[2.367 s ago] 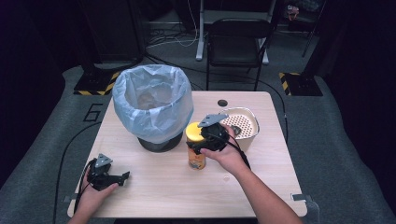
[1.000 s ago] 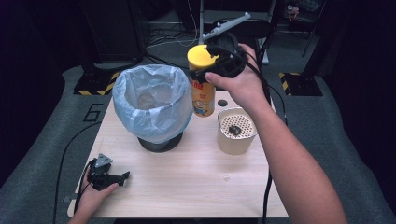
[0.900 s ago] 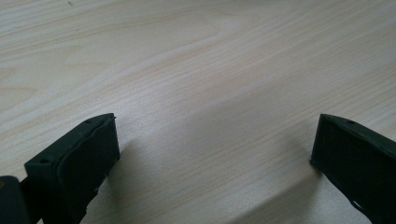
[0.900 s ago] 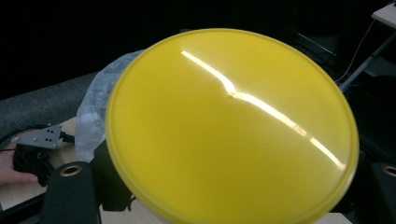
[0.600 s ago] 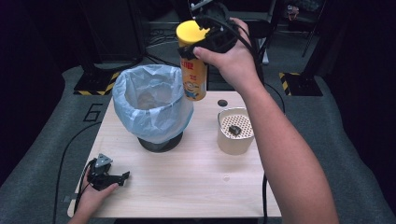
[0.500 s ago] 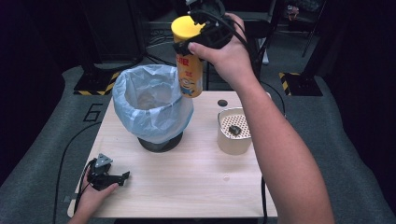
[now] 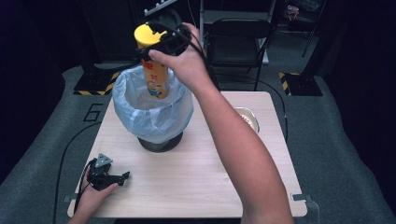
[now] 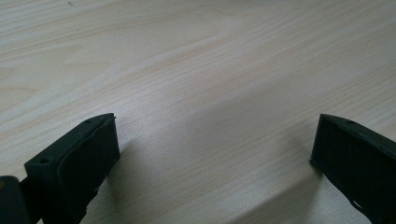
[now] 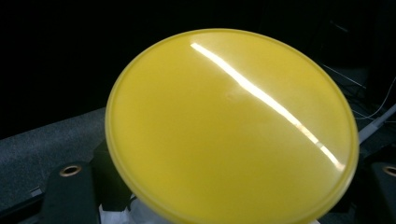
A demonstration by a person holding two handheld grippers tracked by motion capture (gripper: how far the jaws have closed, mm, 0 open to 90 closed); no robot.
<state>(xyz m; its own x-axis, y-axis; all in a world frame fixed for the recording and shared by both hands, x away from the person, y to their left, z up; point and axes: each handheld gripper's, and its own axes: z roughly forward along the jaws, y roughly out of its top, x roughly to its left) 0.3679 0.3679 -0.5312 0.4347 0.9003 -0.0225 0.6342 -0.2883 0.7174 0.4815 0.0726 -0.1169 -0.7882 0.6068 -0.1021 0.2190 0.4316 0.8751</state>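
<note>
My right gripper view: big yellow lid [image 9: 231, 126], round, tilted, seen from above, w/ a bright white glare streak running diagonally across it, upper left to lower right. Faint dimple near lid centre. My jaws sit at either side of the lid's lower edge: one below-left w/ a brass-ringed hole, one at lower right edge, mostly cut off, also w/ a ring. Lid hides the pads, so contact can't be seen here. Under the lid's bottom rim, a bit of pale crinkled plastic [image 9: 123, 215]. Left of lid, below its mid-height: grey carpet floor [image 9: 42, 140]. Above lid: all dark. Right of lid: thin cables [image 9: 373, 123], dim.
</note>
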